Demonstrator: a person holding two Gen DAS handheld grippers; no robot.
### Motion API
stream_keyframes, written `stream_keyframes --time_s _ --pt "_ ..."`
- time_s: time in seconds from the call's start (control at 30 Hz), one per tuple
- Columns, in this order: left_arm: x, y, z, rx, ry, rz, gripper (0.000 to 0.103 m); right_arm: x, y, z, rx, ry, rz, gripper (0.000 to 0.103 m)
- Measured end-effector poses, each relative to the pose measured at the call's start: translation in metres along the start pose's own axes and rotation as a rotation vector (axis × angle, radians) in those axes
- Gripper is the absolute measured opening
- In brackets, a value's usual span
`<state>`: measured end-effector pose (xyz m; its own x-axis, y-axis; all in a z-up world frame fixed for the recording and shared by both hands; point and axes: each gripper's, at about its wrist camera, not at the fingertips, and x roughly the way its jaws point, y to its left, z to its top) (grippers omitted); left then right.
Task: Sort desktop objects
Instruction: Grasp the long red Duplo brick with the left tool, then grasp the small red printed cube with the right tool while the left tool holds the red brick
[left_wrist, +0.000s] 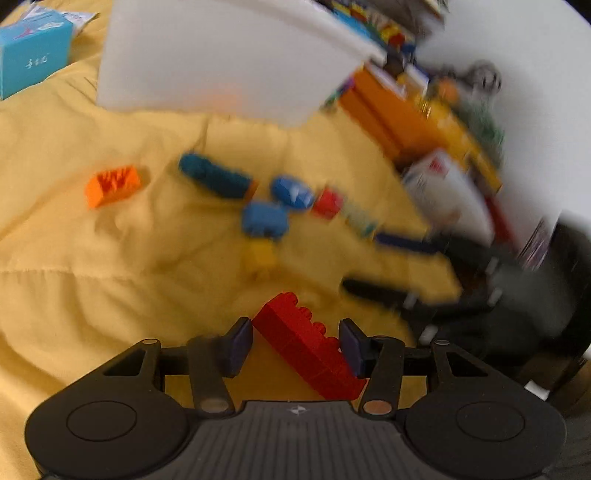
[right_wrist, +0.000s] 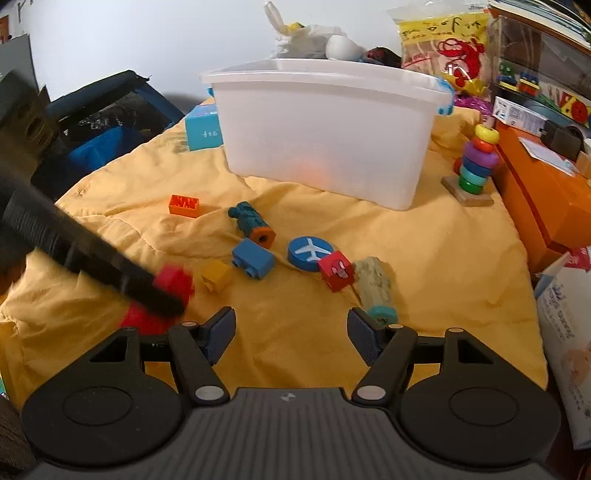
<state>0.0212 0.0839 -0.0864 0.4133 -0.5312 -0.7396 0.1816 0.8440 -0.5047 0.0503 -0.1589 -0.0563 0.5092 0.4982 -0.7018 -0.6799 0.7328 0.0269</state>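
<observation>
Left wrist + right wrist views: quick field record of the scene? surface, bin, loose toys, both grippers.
surface: yellow cloth
bin: white plastic tub at the back of the cloth, contents not readable
loose toys: orange brick, teal cylinder toy, blue block, yellow cube, blue airplane disc, red cube
left gripper: closed on red brick, which lies diagonally between the pads
right gripper: open, nothing between the pads
side clutter: ring stacker

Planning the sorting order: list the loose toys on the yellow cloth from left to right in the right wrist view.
Orange brick → yellow block → teal cylinder toy → blue airplane disc → red cube → pale log piece → ring stacker.
</observation>
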Motion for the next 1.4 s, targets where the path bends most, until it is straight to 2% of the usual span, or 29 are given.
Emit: stream_keyframes --time_s 0.07,0.13,0.2,0.37,0.5,0.57,0.67,0.8,0.93,1.0,1.2,1.3,1.4 --pt "-0.004 -0.005 -0.004 0.034 -0.032 0.047 0.056 0.002 0.001 0.003 -0.028 -0.011 -0.008 0.068" --pt "-0.009 -0.012 -0.007 0.113 -0.060 0.165 0.056 0.005 0.004 0.010 -0.087 -0.026 -0.045 0.062" --pt "-0.015 -0.014 -0.011 0.156 -0.060 0.215 0.056 0.011 0.006 0.016 -0.143 -0.027 -0.074 0.058" --pt "-0.021 -0.009 -0.015 0.137 -0.060 0.203 0.056 0.035 0.004 0.027 -0.219 -0.021 -0.083 0.056" --pt "-0.019 -0.015 -0.020 0.144 -0.027 0.193 0.056 0.052 0.001 0.025 -0.240 0.038 -0.063 0.030" --pt "-0.020 -0.017 -0.024 0.148 -0.025 0.197 0.056 0.050 0.001 0.023 -0.247 0.046 -0.073 0.022" --pt "-0.021 -0.016 -0.026 0.135 -0.021 0.195 0.056 0.034 -0.002 0.024 -0.227 0.046 -0.050 0.022" --pt "-0.025 -0.018 -0.031 0.132 -0.008 0.201 0.056 0.009 -0.001 0.024 -0.185 0.040 0.023 0.022" --pt "-0.031 -0.017 -0.041 0.123 -0.008 0.218 0.056 0.011 0.002 0.007 -0.123 0.102 0.105 0.022" --pt "-0.033 -0.019 -0.044 0.122 -0.005 0.239 0.056 0.018 0.004 -0.003 -0.112 0.143 0.112 0.022" --pt "-0.044 -0.024 -0.052 0.109 -0.027 0.310 0.056 0.017 0.006 -0.005 -0.134 0.135 0.116 0.025" --pt "-0.052 -0.039 -0.056 0.168 -0.068 0.330 0.056 0.017 0.007 -0.006 -0.144 0.129 0.121 0.027" --pt "-0.045 -0.058 -0.060 0.277 -0.034 0.341 0.055 0.016 0.007 -0.006 -0.152 0.131 0.126 0.027"
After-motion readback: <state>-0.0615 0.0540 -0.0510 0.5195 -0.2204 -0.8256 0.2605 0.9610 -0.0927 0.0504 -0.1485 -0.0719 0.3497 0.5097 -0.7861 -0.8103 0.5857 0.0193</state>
